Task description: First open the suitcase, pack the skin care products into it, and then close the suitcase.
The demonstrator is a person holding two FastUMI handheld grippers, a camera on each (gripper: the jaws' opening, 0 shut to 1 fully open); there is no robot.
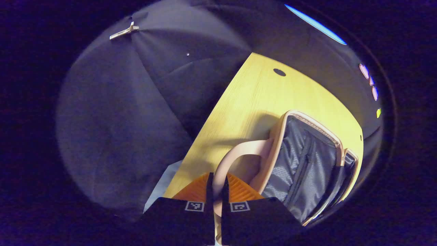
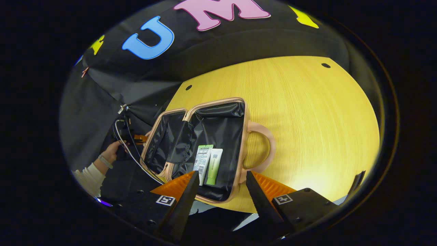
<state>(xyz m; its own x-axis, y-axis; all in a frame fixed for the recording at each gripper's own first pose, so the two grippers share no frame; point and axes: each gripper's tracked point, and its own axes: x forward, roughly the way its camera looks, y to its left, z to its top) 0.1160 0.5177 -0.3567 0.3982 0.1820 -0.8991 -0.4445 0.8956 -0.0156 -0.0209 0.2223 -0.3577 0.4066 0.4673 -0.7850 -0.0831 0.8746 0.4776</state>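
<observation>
Open suitcase (image 2: 205, 143) on wooden table (image 2: 307, 119), just ahead of right gripper (image 2: 220, 186); two tubes (image 2: 207, 164) side by side inside, near the fingertips. Right jaws wide apart, empty. Left gripper (image 1: 216, 191) clamped on suitcase handle (image 1: 235, 153). Black cloth wall (image 2: 136, 82) beyond table's far edge.

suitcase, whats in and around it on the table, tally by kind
suitcase, open, on the table: 1
skin care tubes inside it, white tube and green tube: 2
handle, left gripper shut on it: 1
right gripper, open: 1
total: 5
</observation>
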